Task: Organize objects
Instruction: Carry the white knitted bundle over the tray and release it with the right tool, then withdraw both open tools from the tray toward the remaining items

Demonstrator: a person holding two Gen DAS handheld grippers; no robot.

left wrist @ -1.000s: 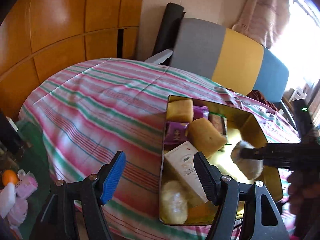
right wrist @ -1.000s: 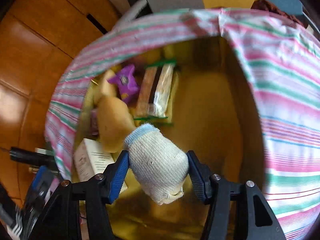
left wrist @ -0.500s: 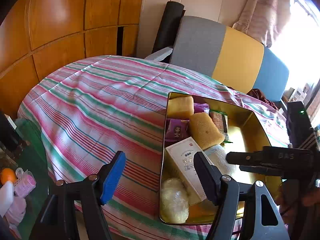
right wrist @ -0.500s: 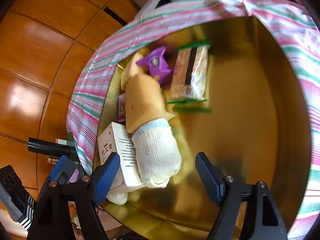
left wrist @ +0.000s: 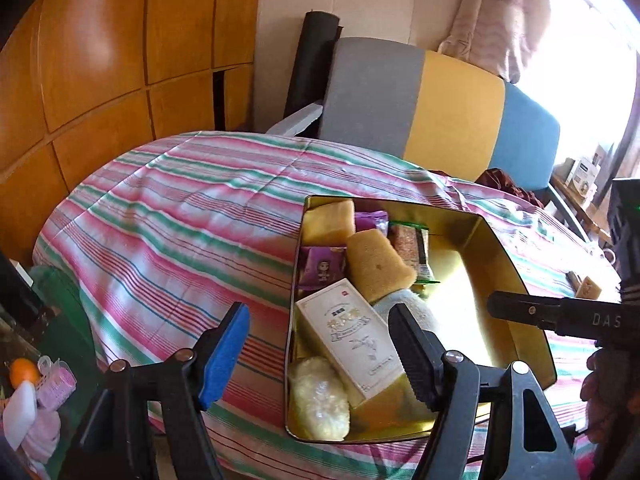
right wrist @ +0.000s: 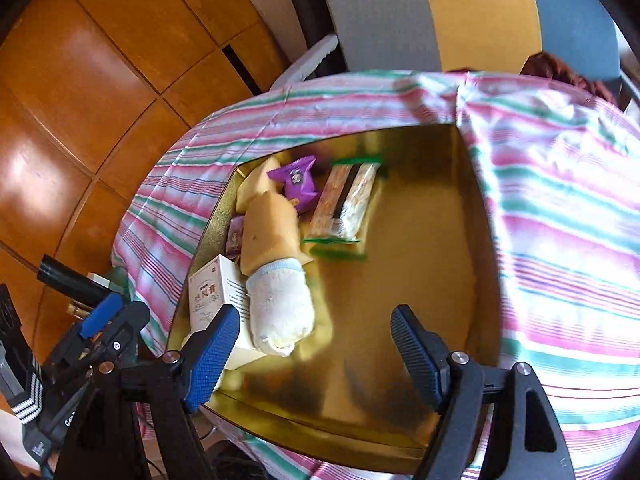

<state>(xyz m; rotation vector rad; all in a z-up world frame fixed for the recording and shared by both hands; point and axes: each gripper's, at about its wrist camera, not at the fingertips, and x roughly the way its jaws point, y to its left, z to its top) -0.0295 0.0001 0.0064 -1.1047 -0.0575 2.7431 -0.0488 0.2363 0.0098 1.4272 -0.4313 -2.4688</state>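
A gold tray [right wrist: 420, 280] sits on the striped cloth. In it a rolled white sock [right wrist: 280, 308] lies free, against a yellow sponge [right wrist: 270, 232] and a white box [right wrist: 212, 292]. My right gripper [right wrist: 314, 360] hangs open above the tray's near edge, with the sock just beyond its left finger and untouched. In the left wrist view my left gripper [left wrist: 318, 356] is open and holds nothing, hovering over the left rim of the tray [left wrist: 480, 292]. Its right finger hides part of the sock [left wrist: 416, 312]. The tray also holds purple packets [left wrist: 322, 272], a snack bar [left wrist: 412, 248] and a clear bag [left wrist: 318, 392].
The right half of the tray floor is bare. A grey, yellow and blue chair [left wrist: 440, 108] stands behind the table, with wood panelling [left wrist: 100, 60] to the left. Small items [left wrist: 588, 288] lie on the cloth at far right. Bottles and an orange [left wrist: 22, 372] sit low at left.
My right gripper opened and let go of the sock, which now lies in the tray by the box. The gripper then rose and drew back. The left gripper shifted slightly.
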